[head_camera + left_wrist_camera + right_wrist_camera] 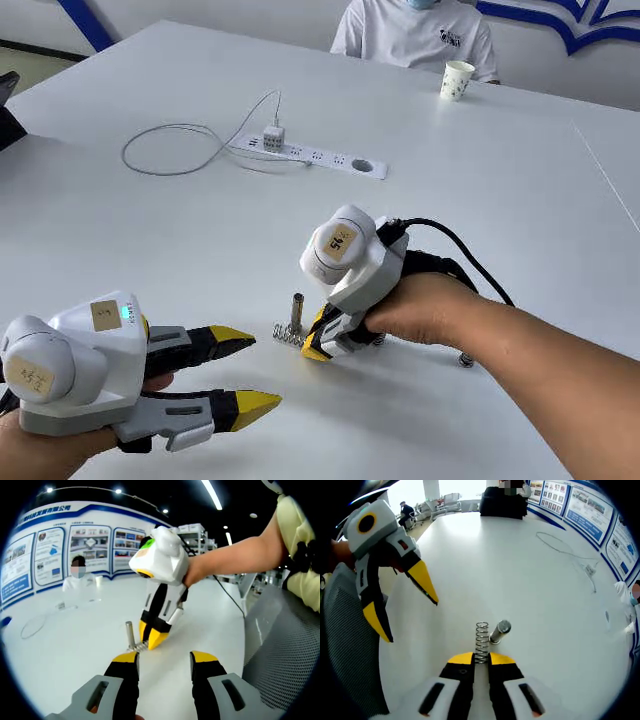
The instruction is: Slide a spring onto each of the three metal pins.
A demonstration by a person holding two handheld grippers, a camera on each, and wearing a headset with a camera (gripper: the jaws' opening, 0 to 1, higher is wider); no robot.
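Fingers [232,338] of left gripper [264,371] are hovering spread, empty, over tabletop [200,240]. Right gripper [481,658], just beside upright pin [498,631], is clamping spring [481,639] by one end. Imo it's needing tipping vertical, centring over pin top, w/o squashing coils.

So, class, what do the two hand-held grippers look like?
The left hand-held gripper and right hand-held gripper have rounded white-grey bodies, tan stickers and black jaws with pointed yellow tips. A black cable trails from the right one.

Office hall: wall display boards [90,550]
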